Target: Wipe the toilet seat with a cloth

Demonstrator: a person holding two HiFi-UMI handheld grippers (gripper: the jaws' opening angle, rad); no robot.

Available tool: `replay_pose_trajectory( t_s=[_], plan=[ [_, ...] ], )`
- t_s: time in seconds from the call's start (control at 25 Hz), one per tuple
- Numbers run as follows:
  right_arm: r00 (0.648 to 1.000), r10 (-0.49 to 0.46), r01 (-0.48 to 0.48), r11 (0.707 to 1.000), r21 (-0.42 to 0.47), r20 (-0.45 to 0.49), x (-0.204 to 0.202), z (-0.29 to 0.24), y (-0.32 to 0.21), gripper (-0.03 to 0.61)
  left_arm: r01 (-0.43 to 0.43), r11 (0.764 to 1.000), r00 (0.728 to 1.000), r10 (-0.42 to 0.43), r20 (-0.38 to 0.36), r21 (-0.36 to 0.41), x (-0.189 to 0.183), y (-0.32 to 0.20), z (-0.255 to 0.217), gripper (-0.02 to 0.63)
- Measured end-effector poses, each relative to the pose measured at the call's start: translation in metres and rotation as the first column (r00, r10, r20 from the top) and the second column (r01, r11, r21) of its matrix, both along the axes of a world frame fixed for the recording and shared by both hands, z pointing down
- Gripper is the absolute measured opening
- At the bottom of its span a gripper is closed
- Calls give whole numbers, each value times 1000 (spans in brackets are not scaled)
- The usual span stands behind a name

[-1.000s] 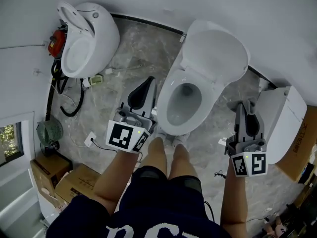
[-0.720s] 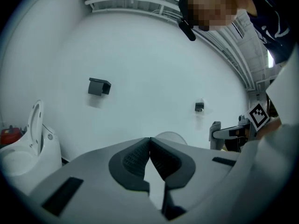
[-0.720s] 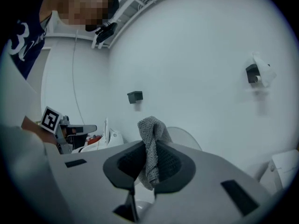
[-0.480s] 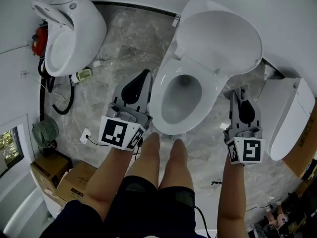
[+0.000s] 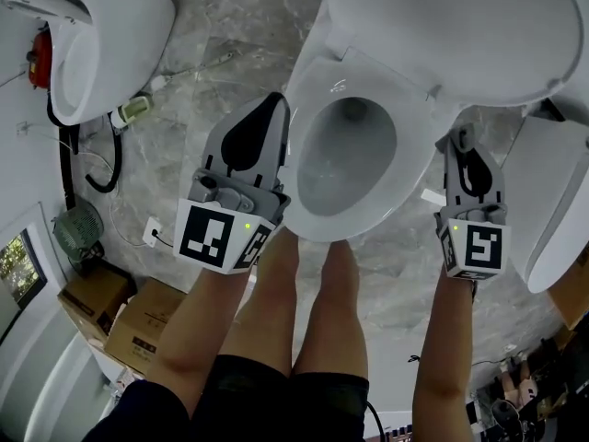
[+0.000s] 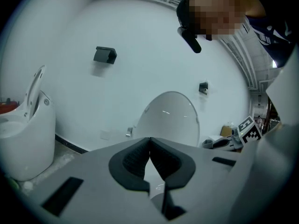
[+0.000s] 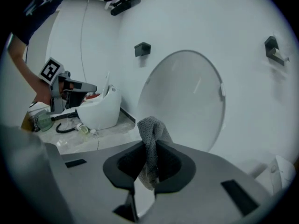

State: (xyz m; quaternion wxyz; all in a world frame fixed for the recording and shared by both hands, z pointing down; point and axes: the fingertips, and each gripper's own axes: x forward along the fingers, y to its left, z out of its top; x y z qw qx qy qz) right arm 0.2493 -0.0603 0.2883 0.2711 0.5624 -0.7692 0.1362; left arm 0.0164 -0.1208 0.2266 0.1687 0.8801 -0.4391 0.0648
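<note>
The white toilet seat (image 5: 419, 150) lies down over the bowl, with its lid (image 5: 460, 26) raised behind it. My left gripper (image 5: 273, 99) hangs beside the seat's left edge, its jaws shut with nothing between them (image 6: 149, 139). At the seat's right edge is my right gripper (image 5: 457, 134), shut on a grey knitted cloth (image 7: 150, 134) that sticks up past the fingertips. The raised lid (image 7: 187, 97) fills the middle of the right gripper view and also shows in the left gripper view (image 6: 168, 118).
A second white toilet (image 5: 92, 35) stands at the far left with a black hose (image 5: 92, 168) beside it. Another white fixture (image 5: 552, 210) sits close to the right. Cardboard boxes (image 5: 120, 320) and a small fan (image 5: 78, 233) are at lower left. The person's legs (image 5: 304, 311) stand before the bowl.
The head view has dropped closer to the toilet, which now looms larger. Both grippers have moved forward along the bowl's sides. The right one still holds the cloth.
</note>
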Motion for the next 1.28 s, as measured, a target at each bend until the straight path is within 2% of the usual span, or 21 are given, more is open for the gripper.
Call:
replay_pose_trajectory(
  t_s=[0.12, 0.2, 0.36, 0.52, 0.64, 0.76, 0.92, 1.0, 1.16, 1.28],
  plan=[
    [991, -77, 71, 996, -52, -109, -2, 38, 1, 64, -16, 1000, 1000, 16, 4, -17, 5, 5, 29, 20],
    [967, -165, 152, 985, -83, -191, -6, 62, 3, 66, -27, 999, 1000, 27, 6, -24, 7, 9, 46, 20],
    [859, -343, 300, 939, -170, -379, -9, 109, 6, 66, -37, 998, 999, 37, 6, -49, 9, 16, 74, 20],
    [761, -477, 375, 877, -301, -441, -7, 161, 17, 66, -40, 997, 999, 42, 16, -72, 7, 22, 96, 20],
    [723, -535, 412, 842, -349, -436, -9, 180, 23, 66, -42, 995, 999, 43, 14, -94, 7, 28, 107, 20],
    [711, -566, 424, 818, -388, -417, -9, 193, 25, 64, -51, 994, 999, 52, 13, -102, 9, 33, 113, 20],
    [758, -549, 405, 819, -406, -352, -9, 199, 25, 64, -49, 994, 999, 49, 3, -94, 10, 34, 111, 20],
    [765, -561, 411, 802, -433, -314, -13, 200, 32, 63, -50, 994, 999, 50, -2, -92, 10, 35, 109, 20],
    [760, -621, 457, 722, -519, -194, -33, 212, 78, 63, -41, 995, 999, 40, -6, -95, 6, 38, 109, 20],
    [749, -659, 506, 635, -584, -68, -57, 219, 119, 63, -34, 994, 999, 34, -5, -101, 3, 41, 110, 20]
  ],
)
